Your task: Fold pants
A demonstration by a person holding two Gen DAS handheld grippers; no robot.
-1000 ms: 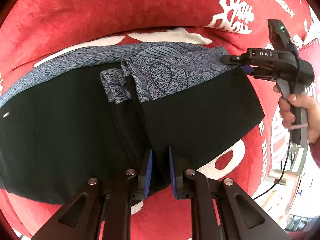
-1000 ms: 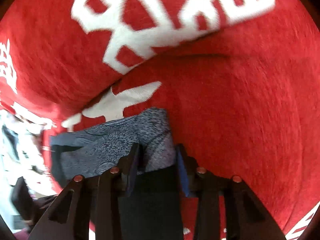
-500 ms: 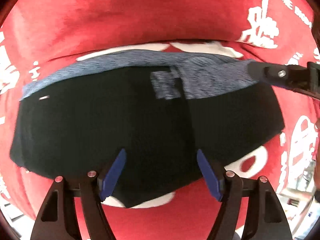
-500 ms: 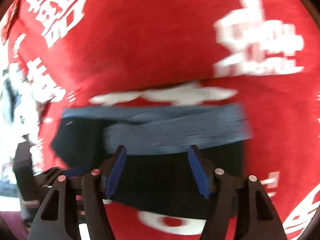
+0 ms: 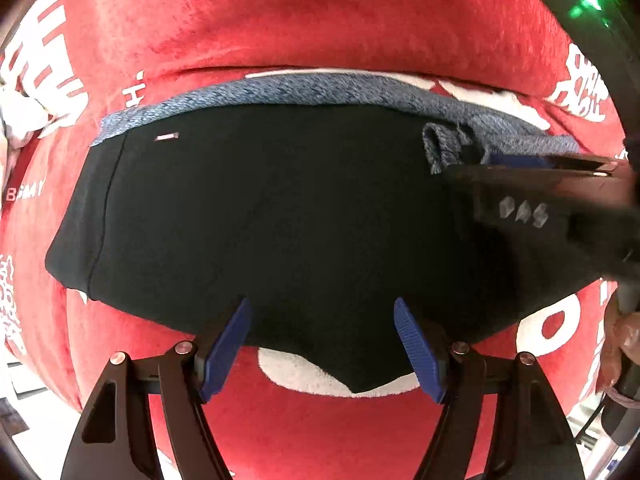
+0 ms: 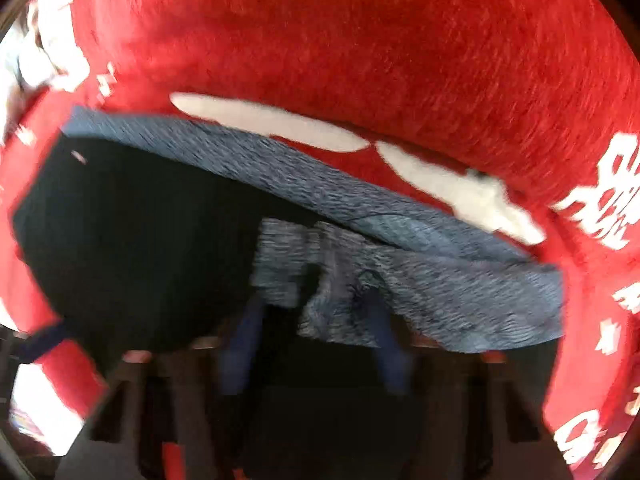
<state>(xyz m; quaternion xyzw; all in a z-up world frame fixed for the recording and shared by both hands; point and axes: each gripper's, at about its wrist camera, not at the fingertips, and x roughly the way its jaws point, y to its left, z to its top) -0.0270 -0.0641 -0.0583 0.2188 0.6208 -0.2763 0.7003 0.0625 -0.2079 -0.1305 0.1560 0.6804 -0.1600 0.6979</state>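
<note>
The pants [image 5: 280, 216] are black with a blue-grey patterned waistband [image 5: 304, 88] and lie spread flat on a red blanket. My left gripper [image 5: 322, 344] is open and empty, its blue pads at the near hem over the crotch point. My right gripper [image 5: 472, 170] reaches in from the right in the left wrist view, over the folded-over waistband flap [image 5: 440, 148]. In the blurred right wrist view the right gripper [image 6: 312, 340] stands open just short of that flap [image 6: 332, 280], holding nothing.
The red blanket [image 5: 320, 20] with white lettering covers the whole surface and rises into a fold behind the pants. A hand [image 5: 624, 340] holds the right gripper's handle at the right edge. Room clutter shows past the blanket's left and lower right edges.
Both grippers have let go of the pants and opened. The left one has pulled back to the near hem. The right one has swung left from the waistband end toward the flap.
</note>
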